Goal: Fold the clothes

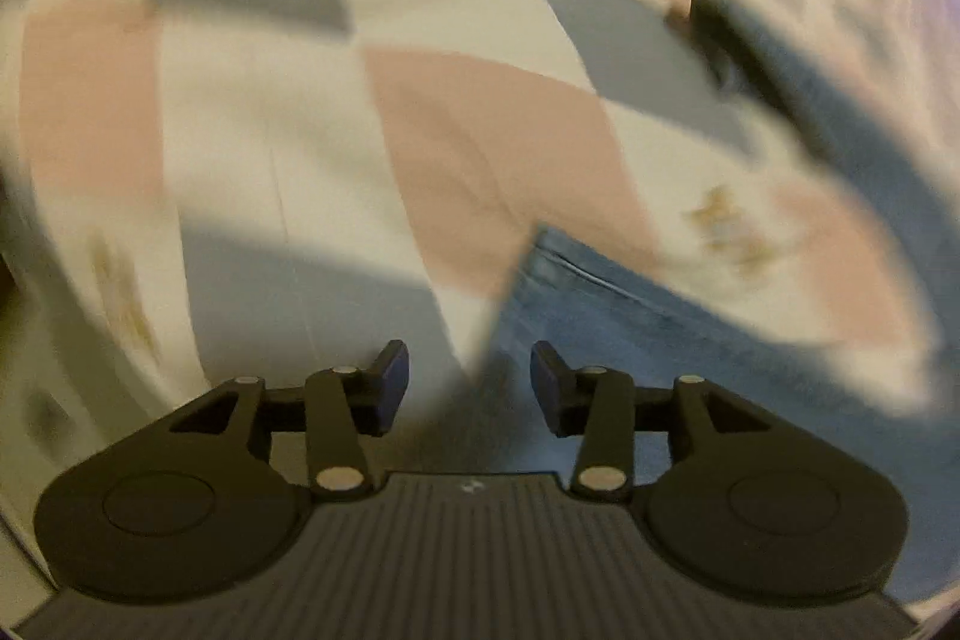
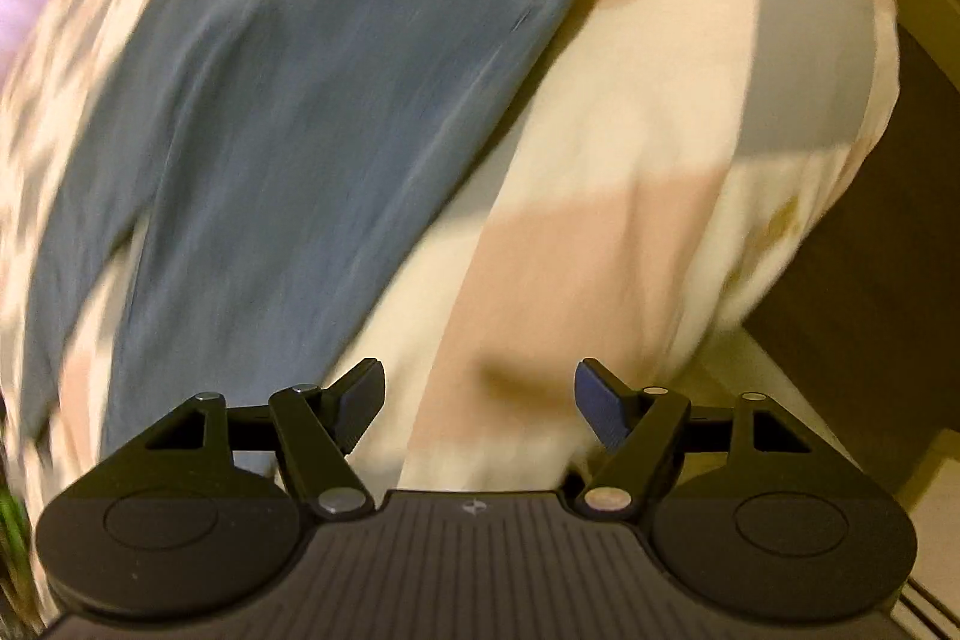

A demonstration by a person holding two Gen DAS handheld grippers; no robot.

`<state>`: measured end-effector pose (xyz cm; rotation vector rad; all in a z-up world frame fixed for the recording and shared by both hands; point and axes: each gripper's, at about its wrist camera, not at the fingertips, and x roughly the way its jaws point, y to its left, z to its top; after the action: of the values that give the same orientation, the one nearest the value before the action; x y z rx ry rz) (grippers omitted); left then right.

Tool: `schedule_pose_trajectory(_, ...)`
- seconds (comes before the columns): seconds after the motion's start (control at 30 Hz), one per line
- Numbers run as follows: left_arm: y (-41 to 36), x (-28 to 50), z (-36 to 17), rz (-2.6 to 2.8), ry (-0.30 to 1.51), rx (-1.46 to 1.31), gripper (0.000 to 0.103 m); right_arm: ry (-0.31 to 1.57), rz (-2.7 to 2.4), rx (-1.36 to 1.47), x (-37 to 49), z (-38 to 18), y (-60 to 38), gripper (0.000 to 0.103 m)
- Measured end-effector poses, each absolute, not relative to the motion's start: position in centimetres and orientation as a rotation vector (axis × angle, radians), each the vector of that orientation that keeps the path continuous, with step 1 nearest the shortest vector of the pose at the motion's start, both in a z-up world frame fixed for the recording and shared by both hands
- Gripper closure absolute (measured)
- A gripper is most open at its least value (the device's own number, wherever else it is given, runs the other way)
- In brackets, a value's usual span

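Blue denim jeans flat on checked pink, grey and cream bedspread, left gripper and right gripper both spread, empty

left tongs: spread, empty | right tongs: spread wide, empty

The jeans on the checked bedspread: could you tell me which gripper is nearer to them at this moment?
Left. The left gripper hangs open right at the jeans' corner edge. The right gripper, also open, hovers over the bedspread, with the jeans off to its left.
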<state>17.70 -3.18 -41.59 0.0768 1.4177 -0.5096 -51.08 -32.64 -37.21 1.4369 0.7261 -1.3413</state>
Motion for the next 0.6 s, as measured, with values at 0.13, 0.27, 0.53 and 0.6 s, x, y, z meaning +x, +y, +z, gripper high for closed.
schedule_pose_trajectory(0.13, -0.3, 14.1, -42.4, -0.503, 1.533, -0.282, 0.051, 0.619, -1.404, 1.45, -55.2, -39.3, -36.6, 0.03)
schedule_pose_trajectory(0.27, 0.6, 11.3, -45.6, -0.411, 1.556, -0.395, 0.056, 0.461, -1.42, 1.482, -57.9, -41.4, -39.5, 0.03)
schedule_pose_trajectory(0.53, 1.0, 10.1, -48.5, -0.275, 1.482, -0.488, 0.057, 0.213, -1.438, 1.532, -61.7, -43.7, -42.2, 0.03)
schedule_pose_trajectory(0.6, 0.4, 10.1, -48.4, -0.311, 1.455, -0.458, 0.08, 0.166, -1.428, 1.532, -62.8, -44.4, -43.2, 0.031)
